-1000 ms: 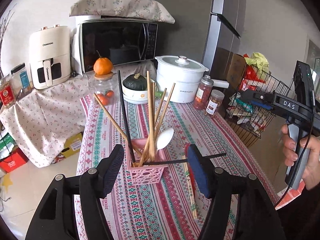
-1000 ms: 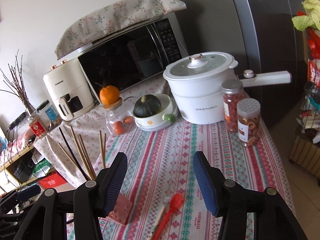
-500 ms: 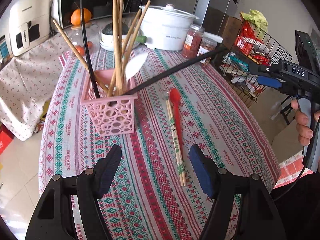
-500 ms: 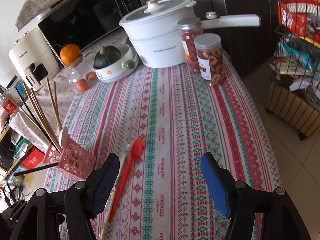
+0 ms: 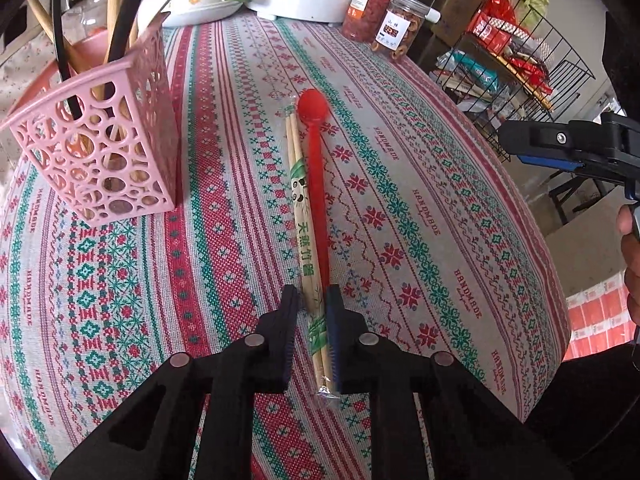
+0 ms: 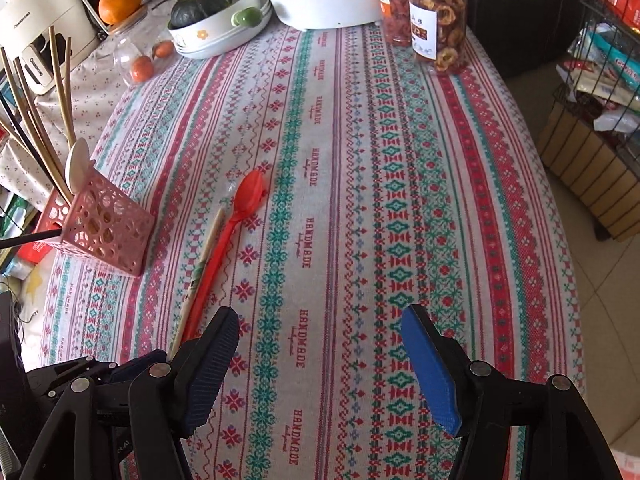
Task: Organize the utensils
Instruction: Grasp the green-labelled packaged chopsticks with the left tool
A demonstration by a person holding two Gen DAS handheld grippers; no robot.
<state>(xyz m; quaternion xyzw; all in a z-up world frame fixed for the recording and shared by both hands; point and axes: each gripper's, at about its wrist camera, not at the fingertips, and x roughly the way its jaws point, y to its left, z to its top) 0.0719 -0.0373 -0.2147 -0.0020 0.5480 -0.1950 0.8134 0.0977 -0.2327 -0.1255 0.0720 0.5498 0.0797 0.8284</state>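
Left gripper (image 5: 310,322) closing its jaws around wrapped chopsticks (image 5: 301,216) and red spoon (image 5: 317,168), right of the pink basket (image 5: 96,148). Right gripper (image 6: 320,364) spread, empty. Risk: pinching both utensils lets one slip out.

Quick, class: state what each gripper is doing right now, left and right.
Left gripper: jaws closing around the wrapped chopsticks and the red spoon handle on the tablecloth.
Right gripper: open, holding nothing.
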